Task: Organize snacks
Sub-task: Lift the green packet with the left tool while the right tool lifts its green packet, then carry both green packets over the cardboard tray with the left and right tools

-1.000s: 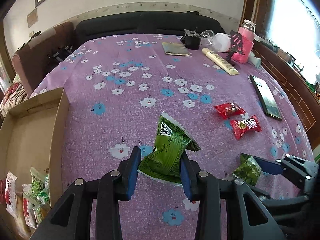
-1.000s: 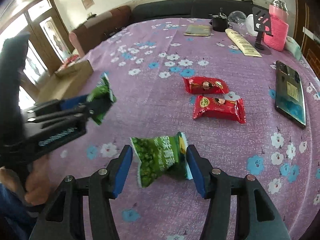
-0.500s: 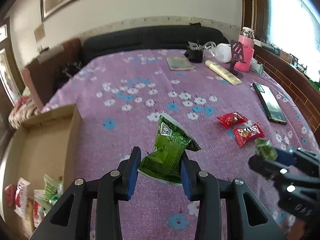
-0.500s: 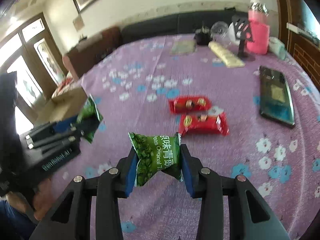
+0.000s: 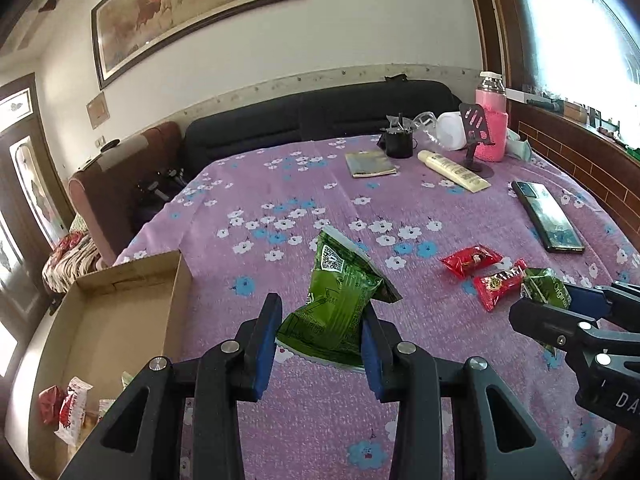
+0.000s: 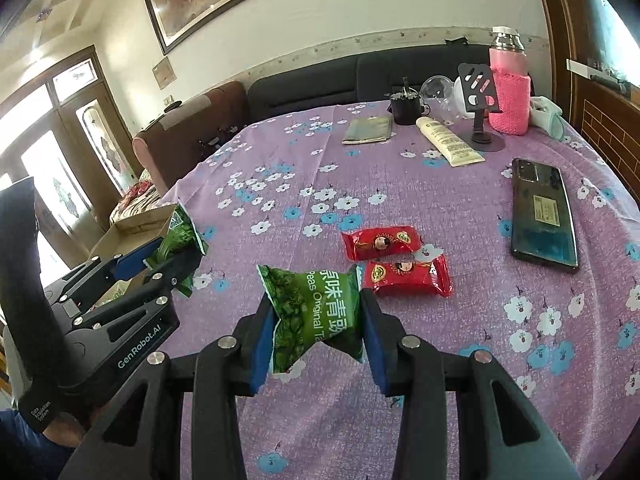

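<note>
Two grips are on show: the left gripper (image 5: 320, 344) is clamped on a crinkly green foil snack packet (image 5: 340, 300), and the right gripper (image 6: 316, 336), its jaws just closed, is clamped across the middle of a puffy green pea packet (image 6: 316, 312). Both packets are held clear above the purple flowered tablecloth (image 6: 400, 420). Light, soft and air-filled is how they are judged, so mid-body pinches are favoured over slippery crimped ends. Two glossy red wrapped sweets (image 6: 396, 260) are left lying just beyond. An open brown cardboard box (image 5: 120, 312) with stiff matte walls is seen to the left, a few packets inside.
</note>
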